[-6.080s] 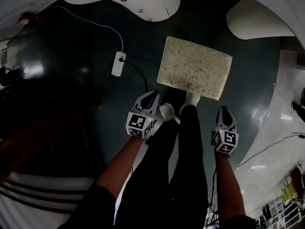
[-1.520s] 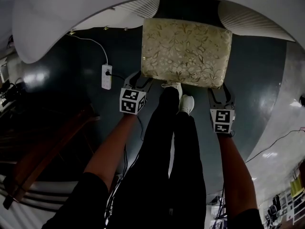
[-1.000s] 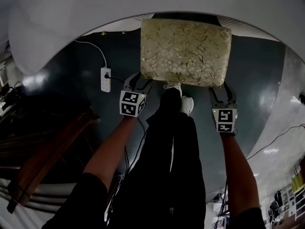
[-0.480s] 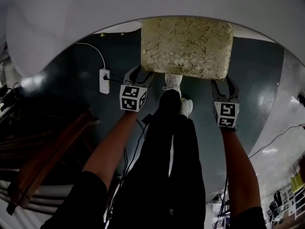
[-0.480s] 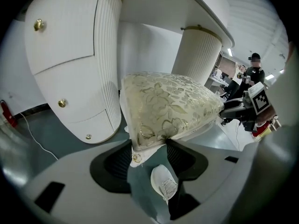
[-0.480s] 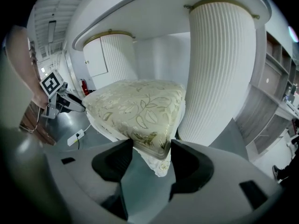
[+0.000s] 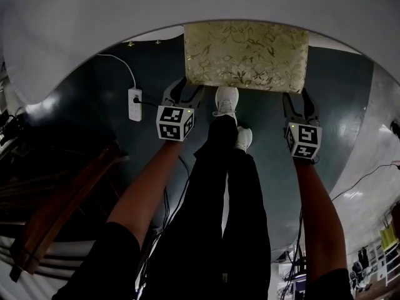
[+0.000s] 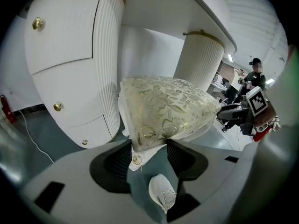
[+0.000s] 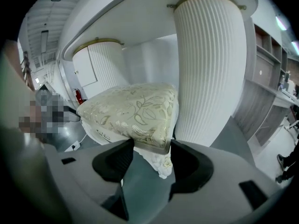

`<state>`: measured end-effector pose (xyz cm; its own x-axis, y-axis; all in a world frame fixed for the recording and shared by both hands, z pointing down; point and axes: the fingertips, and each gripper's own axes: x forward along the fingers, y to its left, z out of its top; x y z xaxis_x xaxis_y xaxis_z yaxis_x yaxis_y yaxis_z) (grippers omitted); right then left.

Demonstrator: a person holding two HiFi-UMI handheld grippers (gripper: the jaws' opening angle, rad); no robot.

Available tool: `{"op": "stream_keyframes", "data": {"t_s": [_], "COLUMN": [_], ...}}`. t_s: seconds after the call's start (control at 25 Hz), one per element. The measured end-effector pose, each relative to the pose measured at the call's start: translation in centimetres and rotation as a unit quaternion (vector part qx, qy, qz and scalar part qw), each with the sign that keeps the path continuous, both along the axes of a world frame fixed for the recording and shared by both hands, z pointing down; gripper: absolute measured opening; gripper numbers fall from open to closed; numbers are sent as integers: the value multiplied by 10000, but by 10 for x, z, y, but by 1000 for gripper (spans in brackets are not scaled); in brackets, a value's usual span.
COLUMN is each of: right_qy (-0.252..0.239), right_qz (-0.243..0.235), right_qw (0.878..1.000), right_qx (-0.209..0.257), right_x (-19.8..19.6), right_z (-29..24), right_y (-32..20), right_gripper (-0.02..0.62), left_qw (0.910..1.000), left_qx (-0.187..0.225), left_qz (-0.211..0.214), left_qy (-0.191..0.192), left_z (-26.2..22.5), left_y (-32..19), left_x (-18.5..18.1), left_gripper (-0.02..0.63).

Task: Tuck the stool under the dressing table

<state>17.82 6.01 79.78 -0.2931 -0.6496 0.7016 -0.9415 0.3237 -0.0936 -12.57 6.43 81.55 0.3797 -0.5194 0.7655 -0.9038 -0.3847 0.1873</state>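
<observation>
The stool (image 7: pixel 245 55), with a gold floral cushion on a white base, stands on the dark floor, its far edge under the white dressing table (image 7: pixel 125 17). My left gripper (image 7: pixel 183 90) is shut on the cushion's near-left corner. My right gripper (image 7: pixel 300 101) is shut on the near-right corner. In the left gripper view the stool (image 8: pixel 163 111) corner sits between the jaws of the left gripper (image 8: pixel 148 155), beside the table's ribbed pedestal (image 8: pixel 70 78). The right gripper view shows the stool (image 9: pixel 131 113) in the right gripper (image 9: pixel 152 160), close to the other pedestal (image 9: pixel 210 69).
A white power strip (image 7: pixel 133 104) with its cable lies on the floor left of the stool. My white shoes (image 7: pixel 226 100) stand just behind the stool. A dark wooden piece (image 7: pixel 62 192) runs along the left. Another person (image 8: pixel 254 78) stands far off.
The stool has slid away from me, further under the dressing table, with both grippers following on its near corners. One foot has stepped forward.
</observation>
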Motion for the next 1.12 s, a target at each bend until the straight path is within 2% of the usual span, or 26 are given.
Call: {"op": "stream_keyframes", "data": {"t_s": [0.28, 0.52, 0.72, 1.0, 1.12], "right_qy": [-109, -80, -18, -42, -79], "right_qz": [-236, -107, -246, -196, -170], "right_qw": [9997, 9999, 9997, 9997, 9995], "right_qx": [20, 40, 15, 162, 248], "right_x": [-7, -10, -11, -10, -10], "right_z": [4, 1, 1, 0, -1], "right_y": [-4, -3, -6, -8, -6], "right_gripper": [250, 250, 250, 250, 250], "left_qw": [9996, 9998, 9996, 9992, 9995], "left_qx": [84, 102, 161, 263, 246], "left_qz": [-242, -132, -201, -298, -200], "left_qy": [-104, -118, -66, -7, -17], "left_z": [2, 0, 1, 1, 0], "left_y": [-15, -17, -17, -16, -17], "left_x": [-7, -8, -9, -10, -10], "left_gripper": [233, 233, 233, 233, 233]}}
